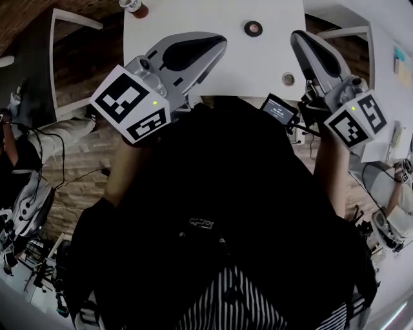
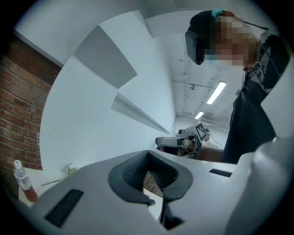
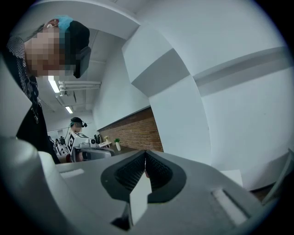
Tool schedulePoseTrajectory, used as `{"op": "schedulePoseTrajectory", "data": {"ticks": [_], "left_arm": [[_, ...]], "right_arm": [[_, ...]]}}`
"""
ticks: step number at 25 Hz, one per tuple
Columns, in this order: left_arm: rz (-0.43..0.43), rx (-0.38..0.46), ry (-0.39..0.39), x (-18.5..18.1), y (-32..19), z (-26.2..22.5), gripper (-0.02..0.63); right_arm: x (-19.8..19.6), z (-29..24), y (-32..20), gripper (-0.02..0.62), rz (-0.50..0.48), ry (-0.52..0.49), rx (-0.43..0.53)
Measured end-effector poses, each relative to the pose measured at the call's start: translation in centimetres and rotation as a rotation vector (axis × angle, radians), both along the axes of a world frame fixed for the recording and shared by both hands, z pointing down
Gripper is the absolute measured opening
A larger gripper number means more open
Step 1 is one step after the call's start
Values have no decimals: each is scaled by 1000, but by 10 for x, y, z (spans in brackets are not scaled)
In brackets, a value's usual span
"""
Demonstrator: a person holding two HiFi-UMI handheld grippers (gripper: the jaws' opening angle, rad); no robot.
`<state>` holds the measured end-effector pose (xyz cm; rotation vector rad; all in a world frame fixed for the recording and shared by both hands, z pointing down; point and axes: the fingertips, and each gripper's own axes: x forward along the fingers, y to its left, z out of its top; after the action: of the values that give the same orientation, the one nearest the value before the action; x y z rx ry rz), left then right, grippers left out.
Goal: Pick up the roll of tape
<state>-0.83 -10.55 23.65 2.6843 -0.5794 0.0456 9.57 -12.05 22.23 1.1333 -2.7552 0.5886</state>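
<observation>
The roll of tape point(image 1: 253, 28) lies flat near the far side of the white table point(image 1: 271, 57), a dark ring with a reddish middle, and nothing is touching it. From the head view that is my best reading of it, because a smaller pale ring point(image 1: 288, 79) sits nearer the table's front edge and neither is sharp at this size. So the pick-up hasn't started.

The right gripper point(image 1: 298, 37) is up over the table's right side with its jaws pressed together and nothing in them. Its tip is near the tape but clearly apart from it. The left gripper point(image 1: 219, 42) hangs over the front-left part of the table, also closed and empty, a little further from the roll.

All the work is still ahead, I'd say. One gripper has to open, come down around the ring, close on it and lift. A bottle point(image 1: 133, 6) at the far left edge is well out of the way.
</observation>
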Motion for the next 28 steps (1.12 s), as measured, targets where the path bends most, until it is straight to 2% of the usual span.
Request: {"op": "schedulePoseTrajectory", "data": {"ticks": [10,14,19,23,28], "left_arm": [[-61,0,-30,12,-15,-8,3],[-78,-13,-36,-3,13,0,3],[-91,-20,-39,5,56,11,3],[-127,-42,-58,-3,62,24,3],[-161,-82,-57,6,64,25,3]], "right_arm": [[15,-4,-32,-3,-48,-17,9],[4,12,-7,-2,-56,-6,-16],[22,37,33,14,-47,-6,-37],[22,54,31,32,-64,-6,-60],[43,68,19,60,-75,8,-96]]}}
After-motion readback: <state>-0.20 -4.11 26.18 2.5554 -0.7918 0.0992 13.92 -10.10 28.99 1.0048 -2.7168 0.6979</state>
